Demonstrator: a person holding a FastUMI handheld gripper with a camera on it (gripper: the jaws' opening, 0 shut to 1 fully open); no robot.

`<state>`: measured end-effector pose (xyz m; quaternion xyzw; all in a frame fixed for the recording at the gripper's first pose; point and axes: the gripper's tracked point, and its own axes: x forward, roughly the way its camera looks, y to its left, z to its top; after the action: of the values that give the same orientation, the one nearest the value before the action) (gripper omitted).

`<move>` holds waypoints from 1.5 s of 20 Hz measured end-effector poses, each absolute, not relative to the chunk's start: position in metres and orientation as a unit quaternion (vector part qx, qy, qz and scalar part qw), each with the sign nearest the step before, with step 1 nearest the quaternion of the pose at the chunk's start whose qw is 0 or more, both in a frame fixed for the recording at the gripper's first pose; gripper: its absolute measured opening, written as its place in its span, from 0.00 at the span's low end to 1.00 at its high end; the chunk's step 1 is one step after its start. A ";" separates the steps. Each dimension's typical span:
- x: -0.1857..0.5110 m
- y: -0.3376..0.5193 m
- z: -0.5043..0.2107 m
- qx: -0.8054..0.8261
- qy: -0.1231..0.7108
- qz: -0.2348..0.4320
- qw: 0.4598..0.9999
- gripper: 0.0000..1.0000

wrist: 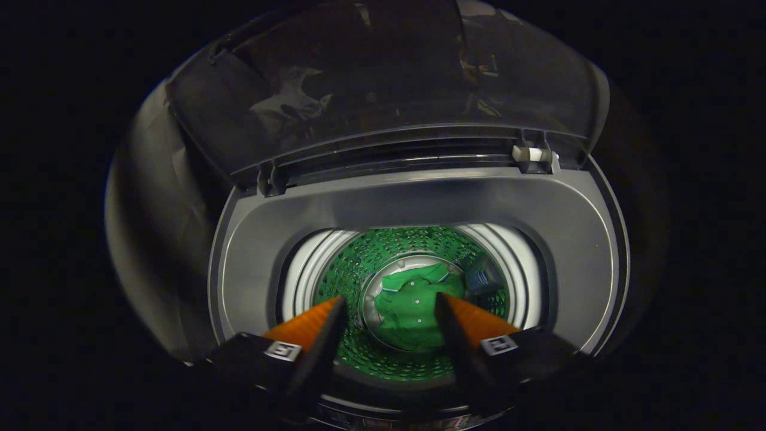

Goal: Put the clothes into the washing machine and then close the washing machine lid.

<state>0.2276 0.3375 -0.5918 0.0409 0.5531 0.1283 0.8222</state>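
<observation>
I look straight down into a top-loading washing machine (556, 221) with a grey top rim. A green garment (413, 305) with small white buttons lies crumpled at the bottom of the perforated drum (353, 263). My gripper (390, 302) hovers above the drum mouth, open, with nothing between its fingers; the garment lies far below the gap. The dark see-through lid (371, 90) stands raised beyond the opening, hinged at the back edge.
A white hinge piece (529, 154) sits at the lid's right hinge. A grey wall or panel (155, 239) stands to the left of the machine. A dark object (483, 276) rests against the drum's inner wall, right of the garment.
</observation>
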 end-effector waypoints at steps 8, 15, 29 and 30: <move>0.236 0.337 -0.511 0.042 0.500 0.144 0.853 0.99; 0.269 0.347 -0.394 0.034 0.420 0.176 0.890 0.99; 0.380 0.353 -0.270 0.014 0.305 0.172 0.936 0.99; 0.386 0.354 -0.275 0.011 0.308 0.170 0.936 0.99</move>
<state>0.3861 0.3542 -0.2748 0.0108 0.3084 0.1697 0.9359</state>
